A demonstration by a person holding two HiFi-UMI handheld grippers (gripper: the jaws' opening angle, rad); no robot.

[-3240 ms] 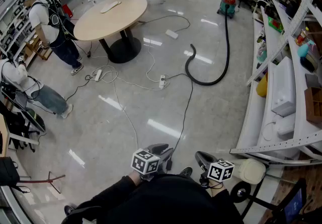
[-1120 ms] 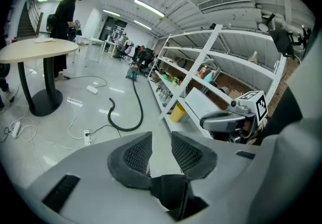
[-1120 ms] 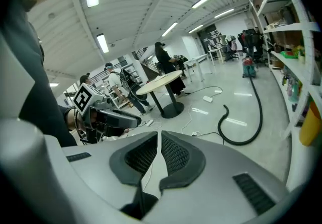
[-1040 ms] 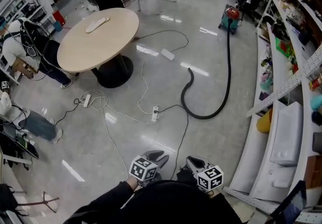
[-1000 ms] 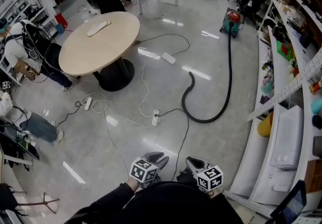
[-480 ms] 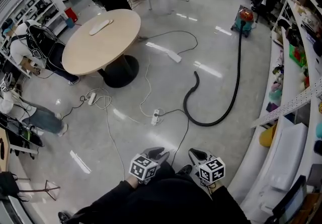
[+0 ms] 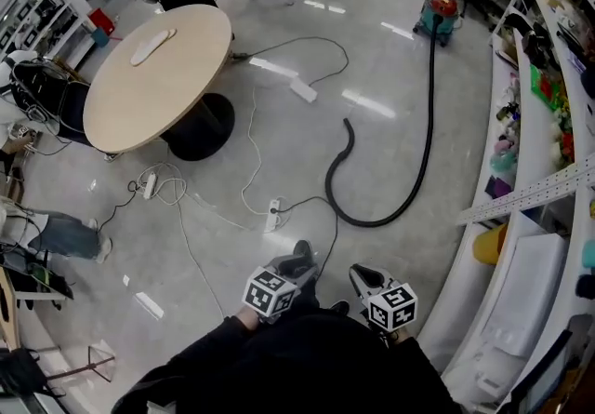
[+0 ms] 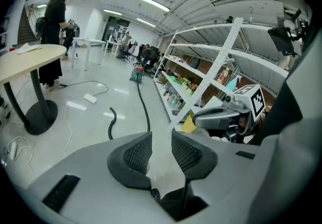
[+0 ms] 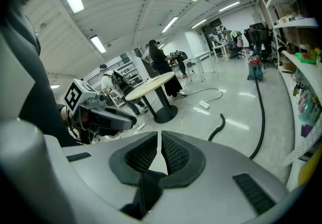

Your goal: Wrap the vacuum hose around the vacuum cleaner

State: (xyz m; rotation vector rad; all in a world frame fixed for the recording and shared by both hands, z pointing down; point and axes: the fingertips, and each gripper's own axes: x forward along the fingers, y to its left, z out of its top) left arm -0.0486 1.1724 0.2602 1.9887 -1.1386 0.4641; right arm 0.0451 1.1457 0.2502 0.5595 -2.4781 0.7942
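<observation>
Haven't got to any actual wrapping yet, this is only the walk-up. Both grippers are tucked in by my body: left gripper has its jaws a little apart with nothing in them, right gripper is clenched on nothing. The vacuum hose lies in a long curve on the floor well ahead, running back to the vacuum cleaner by the shelves. Next I reckon I get over to the hose's loose end and open up to grab it
</observation>
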